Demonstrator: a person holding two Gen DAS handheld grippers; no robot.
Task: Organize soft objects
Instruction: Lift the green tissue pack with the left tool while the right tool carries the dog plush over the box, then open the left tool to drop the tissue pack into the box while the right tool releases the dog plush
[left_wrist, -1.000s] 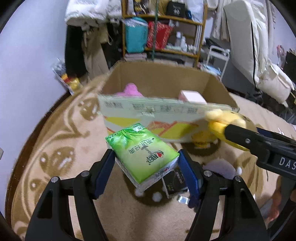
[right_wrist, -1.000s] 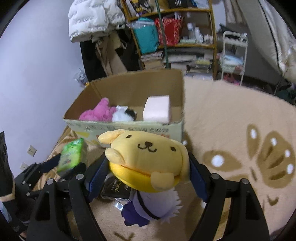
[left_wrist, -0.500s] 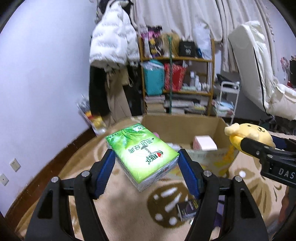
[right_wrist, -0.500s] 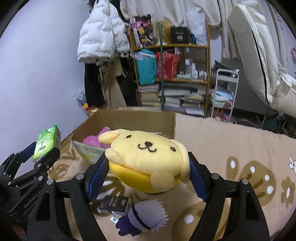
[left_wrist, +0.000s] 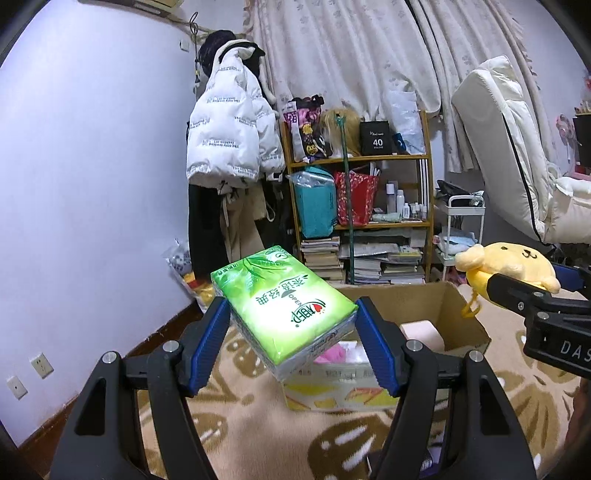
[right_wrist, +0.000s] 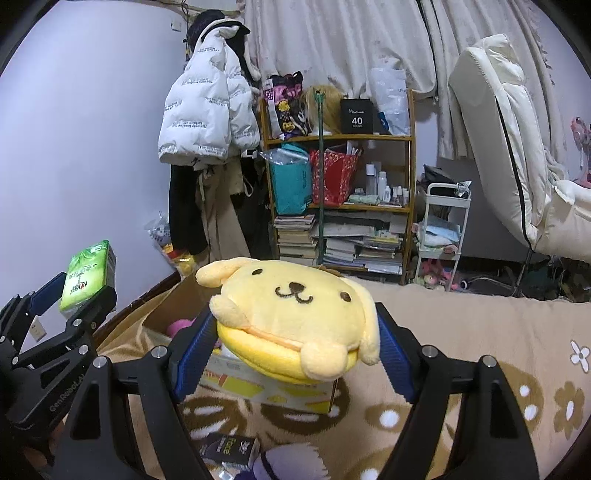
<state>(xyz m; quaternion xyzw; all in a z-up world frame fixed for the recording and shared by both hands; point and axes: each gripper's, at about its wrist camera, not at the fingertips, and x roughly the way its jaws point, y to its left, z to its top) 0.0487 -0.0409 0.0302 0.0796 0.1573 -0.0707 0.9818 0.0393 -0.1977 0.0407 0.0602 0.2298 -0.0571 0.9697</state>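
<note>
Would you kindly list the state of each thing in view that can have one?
Left gripper: shut on tissue pack.
Tissue pack: held aloft, tilted.
Right gripper: shut on plush.
Plush: held aloft, face up.
Box: open, holding pink items.

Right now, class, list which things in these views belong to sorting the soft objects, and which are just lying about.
Belongs to the job:
green tissue pack
yellow plush dog
cardboard box
pink plush

Lying about:
white jacket
bookshelf
small black box
</note>
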